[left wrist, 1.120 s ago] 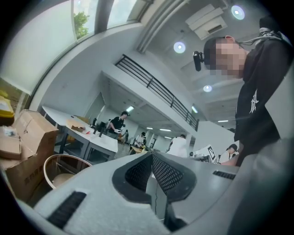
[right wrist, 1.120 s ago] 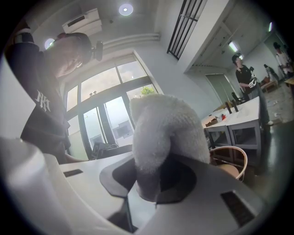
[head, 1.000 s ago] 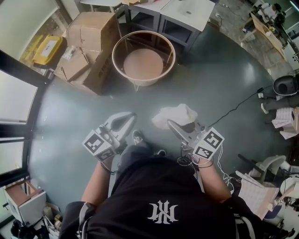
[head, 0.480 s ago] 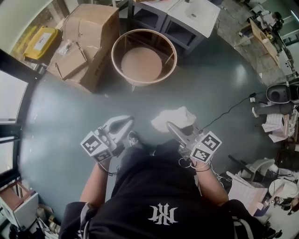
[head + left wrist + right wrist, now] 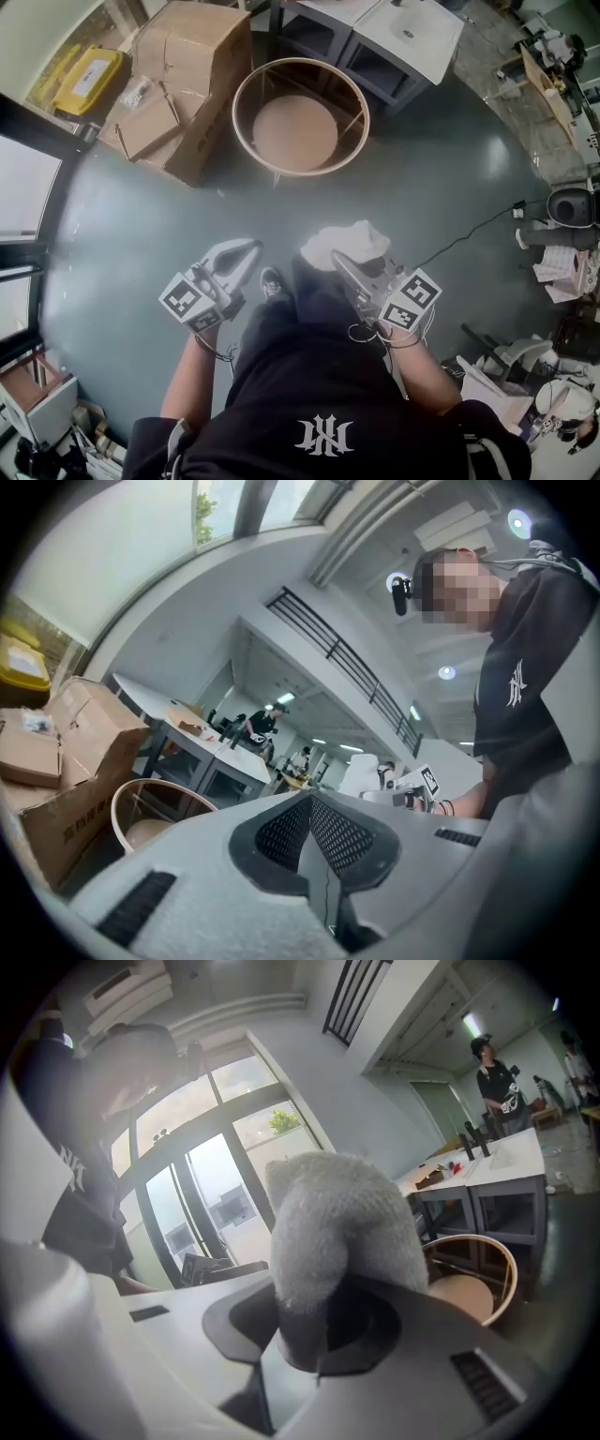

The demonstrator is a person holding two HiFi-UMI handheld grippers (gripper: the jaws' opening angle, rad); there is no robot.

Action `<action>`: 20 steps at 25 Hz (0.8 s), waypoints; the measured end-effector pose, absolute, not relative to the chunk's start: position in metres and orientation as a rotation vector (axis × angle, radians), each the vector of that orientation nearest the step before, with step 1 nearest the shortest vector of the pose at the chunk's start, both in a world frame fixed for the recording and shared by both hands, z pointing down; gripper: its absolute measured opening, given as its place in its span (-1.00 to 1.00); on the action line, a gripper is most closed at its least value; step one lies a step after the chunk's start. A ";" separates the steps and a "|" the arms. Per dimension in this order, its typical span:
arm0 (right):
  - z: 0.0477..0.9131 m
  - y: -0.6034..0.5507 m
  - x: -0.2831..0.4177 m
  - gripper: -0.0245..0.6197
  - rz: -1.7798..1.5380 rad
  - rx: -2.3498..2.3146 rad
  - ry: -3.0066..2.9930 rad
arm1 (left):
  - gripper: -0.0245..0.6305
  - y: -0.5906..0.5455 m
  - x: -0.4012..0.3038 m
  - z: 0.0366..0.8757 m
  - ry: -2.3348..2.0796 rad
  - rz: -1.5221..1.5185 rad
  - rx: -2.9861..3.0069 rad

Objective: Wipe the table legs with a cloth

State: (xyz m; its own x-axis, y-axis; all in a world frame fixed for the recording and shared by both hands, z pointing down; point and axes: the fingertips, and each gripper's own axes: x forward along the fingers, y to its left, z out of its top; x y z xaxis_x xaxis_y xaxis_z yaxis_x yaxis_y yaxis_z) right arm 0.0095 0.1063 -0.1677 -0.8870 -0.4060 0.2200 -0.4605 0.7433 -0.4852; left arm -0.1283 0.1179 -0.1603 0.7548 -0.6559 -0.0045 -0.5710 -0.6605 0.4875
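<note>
My right hand-held gripper point(image 5: 349, 267) pinches the white cloth point(image 5: 345, 240); the left hand-held gripper point(image 5: 246, 251) is pressed together on nothing. The round table point(image 5: 246, 94) stands well apart, far and slightly left of the cloth (its thin legs upright below the rim).

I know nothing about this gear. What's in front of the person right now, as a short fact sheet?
Left gripper: fingers together, nothing between them
Right gripper: fingers clamped on a white cloth
Round table: stands on the floor ahead, neither gripper touching it
Cardboard boxes: beside the table, at the head view's left
</note>
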 end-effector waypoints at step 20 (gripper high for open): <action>-0.035 -0.018 0.084 -0.66 0.891 0.526 -2.785 | -0.91 -0.011 -0.054 -0.053 -1.108 0.017 2.295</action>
State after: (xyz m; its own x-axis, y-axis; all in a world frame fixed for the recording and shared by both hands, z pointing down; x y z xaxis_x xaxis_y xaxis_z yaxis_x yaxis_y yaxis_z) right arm 0.0841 -0.0177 -0.0354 -0.9233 -0.2782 0.2649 -0.3804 0.7592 -0.5282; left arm -0.0542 -0.0108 -0.0530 0.6542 -0.7125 0.2539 -0.7198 -0.4834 0.4983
